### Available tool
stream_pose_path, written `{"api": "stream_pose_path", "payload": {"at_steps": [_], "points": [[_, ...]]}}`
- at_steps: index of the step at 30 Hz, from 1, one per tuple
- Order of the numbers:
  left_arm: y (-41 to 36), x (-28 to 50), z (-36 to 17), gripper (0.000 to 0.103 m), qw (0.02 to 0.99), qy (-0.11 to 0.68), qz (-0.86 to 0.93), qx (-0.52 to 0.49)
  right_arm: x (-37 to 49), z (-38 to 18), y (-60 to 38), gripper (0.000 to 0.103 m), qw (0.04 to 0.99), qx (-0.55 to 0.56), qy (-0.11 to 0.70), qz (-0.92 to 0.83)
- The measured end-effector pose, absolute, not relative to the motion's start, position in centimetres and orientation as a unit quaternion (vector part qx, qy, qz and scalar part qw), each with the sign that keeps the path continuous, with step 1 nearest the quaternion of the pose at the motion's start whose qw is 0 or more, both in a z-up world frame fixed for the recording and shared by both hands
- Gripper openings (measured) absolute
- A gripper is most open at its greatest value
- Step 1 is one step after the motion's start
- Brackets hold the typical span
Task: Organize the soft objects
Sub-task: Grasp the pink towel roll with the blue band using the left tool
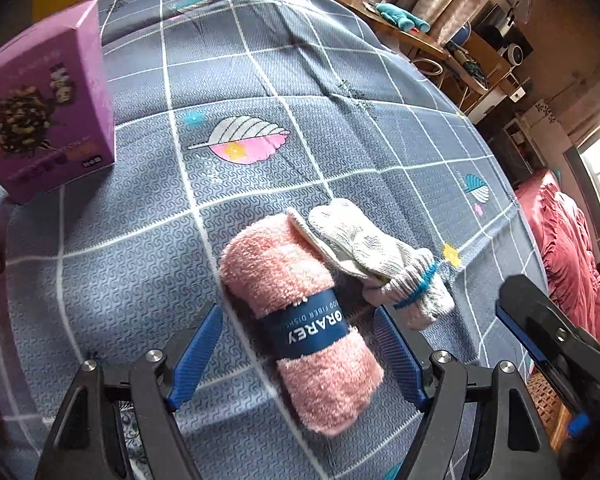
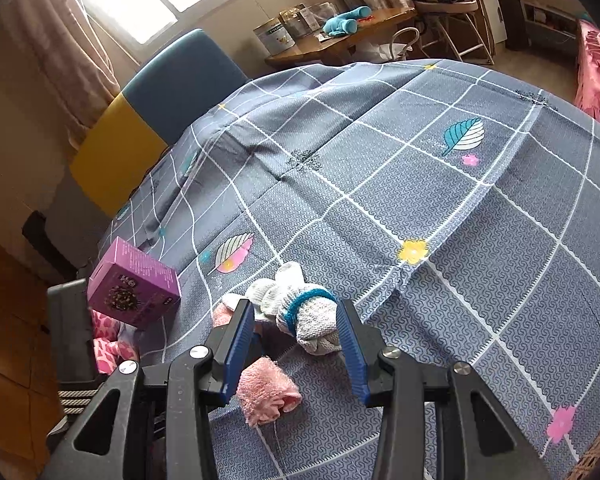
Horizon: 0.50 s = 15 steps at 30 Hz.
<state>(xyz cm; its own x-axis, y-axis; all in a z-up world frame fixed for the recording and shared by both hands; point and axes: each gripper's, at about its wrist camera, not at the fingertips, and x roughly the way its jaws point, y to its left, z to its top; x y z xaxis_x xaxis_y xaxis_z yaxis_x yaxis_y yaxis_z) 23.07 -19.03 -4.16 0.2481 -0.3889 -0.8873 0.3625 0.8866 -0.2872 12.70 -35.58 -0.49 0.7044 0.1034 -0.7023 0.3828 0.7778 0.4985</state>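
Observation:
A rolled pink towel with a dark blue paper band lies on the grey-blue checked bedsheet. My left gripper stands open around it, and neither blue pad presses on the roll. Touching the towel's far side is a bundle of grey-white gloves with a teal cuff. In the right wrist view those gloves appear just past my right gripper, which is open and holds nothing. The towel's end shows below its left finger. The right gripper's finger stands right of the gloves, apart from them.
A purple box stands on the sheet to the left, seen too in the right wrist view. Pink patterned fabric lies in a dark container at the bed's edge. Beyond the bed are a wooden table with a teal plush toy and red bedding.

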Motion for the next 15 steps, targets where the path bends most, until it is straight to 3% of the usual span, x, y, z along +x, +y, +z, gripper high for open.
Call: {"api": "stream_pose_path", "payload": {"at_steps": [3, 4, 5, 15], "points": [[-19.8, 23.7, -5.9, 0.063, 0.785, 0.577, -0.225, -0.007, 12.8, -0.8, -35.7, 0.043, 0.860, 0.334, 0.379, -0.074], [-19.8, 23.6, -5.7, 0.047, 0.794, 0.566, -0.221, -0.001, 12.8, -0.8, -35.8, 0.043, 0.859, 0.336, 0.379, -0.073], [-19.8, 23.5, -5.5, 0.041, 0.794, 0.563, -0.229, 0.002, 12.7, -0.8, -35.9, 0.043, 0.859, 0.339, 0.378, -0.071], [-10.7, 20.9, 0.4, 0.039, 0.850, 0.477, -0.220, -0.030, 12.4, -0.9, -36.6, 0.043, 0.853, 0.363, 0.367, -0.072]]}}
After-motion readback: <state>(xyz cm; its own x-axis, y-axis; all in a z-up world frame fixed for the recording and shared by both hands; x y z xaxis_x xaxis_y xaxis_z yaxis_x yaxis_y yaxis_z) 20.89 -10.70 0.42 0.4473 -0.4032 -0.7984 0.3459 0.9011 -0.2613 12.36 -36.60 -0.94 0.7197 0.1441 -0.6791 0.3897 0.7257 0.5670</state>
